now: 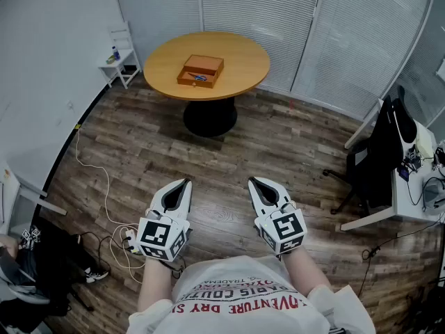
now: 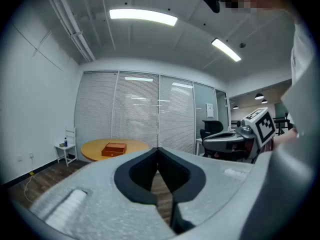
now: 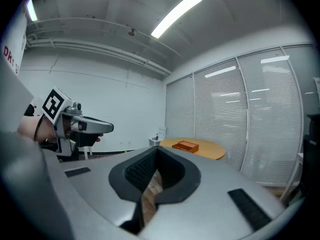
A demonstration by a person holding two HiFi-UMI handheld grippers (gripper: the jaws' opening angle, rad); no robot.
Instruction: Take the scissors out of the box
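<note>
A shallow orange-brown box lies open on a round wooden table across the room; blue-handled scissors rest inside it. The same box shows small and far in the left gripper view and the right gripper view. My left gripper and right gripper hover side by side over the wood floor, close to the person's body and far from the table. Both point forward, roughly level. The jaws of each meet at the tips with nothing between them.
A small white shelf with bottles stands left of the table by the wall. A white cable trails over the floor at left. At right a black office chair stands beside a desk. Blinds cover the far glass wall.
</note>
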